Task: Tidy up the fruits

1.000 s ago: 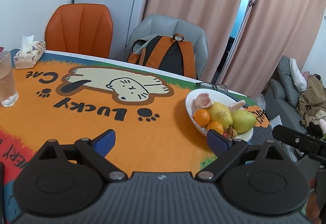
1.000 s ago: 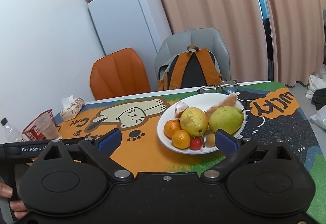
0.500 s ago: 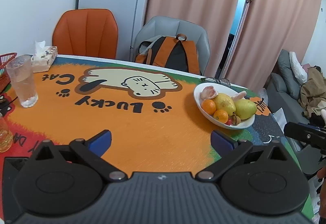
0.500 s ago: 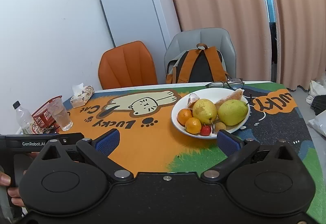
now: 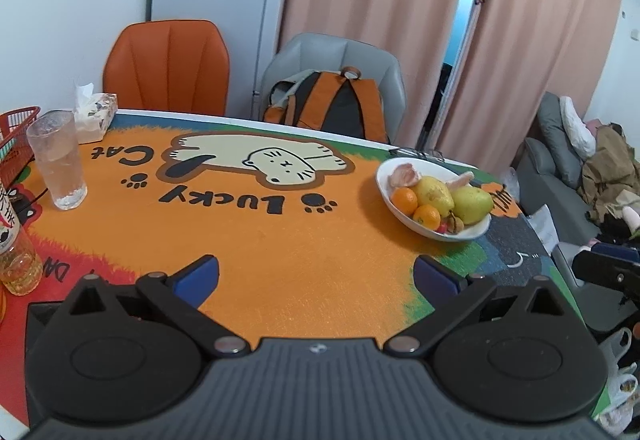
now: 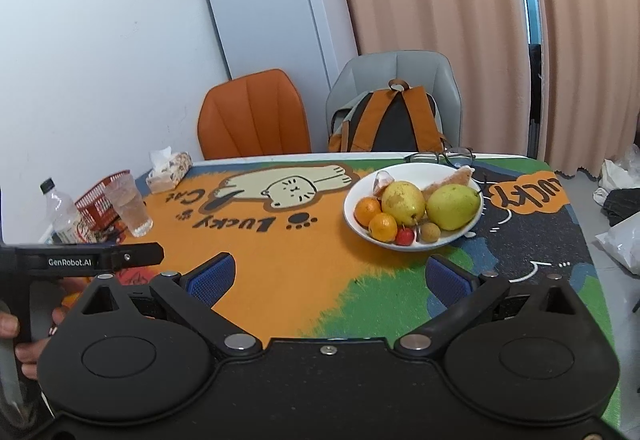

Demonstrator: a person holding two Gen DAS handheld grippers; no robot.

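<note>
Both tongs, left [image 5: 316, 278] and right [image 6: 332, 278], gape wide, empty. Fruit sits piled in the white bowl [image 6: 436, 173] on the table [image 6: 280, 280]. Your pears [image 6: 452, 205] are firm but bruisable: grip their bellies gently.

My desk [image 6: 280, 304] carries a white fruit bowl [image 6: 472, 199] far right, glasses [image 6: 440, 156] behind it, and a tumbler [image 6: 129, 204], tissues [image 6: 168, 171] and red basket [image 6: 98, 195] far left.

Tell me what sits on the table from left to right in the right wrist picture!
Plastic bottle → red basket → drinking glass → tissue box → white fruit plate → eyeglasses, behind the plate's right side.
</note>
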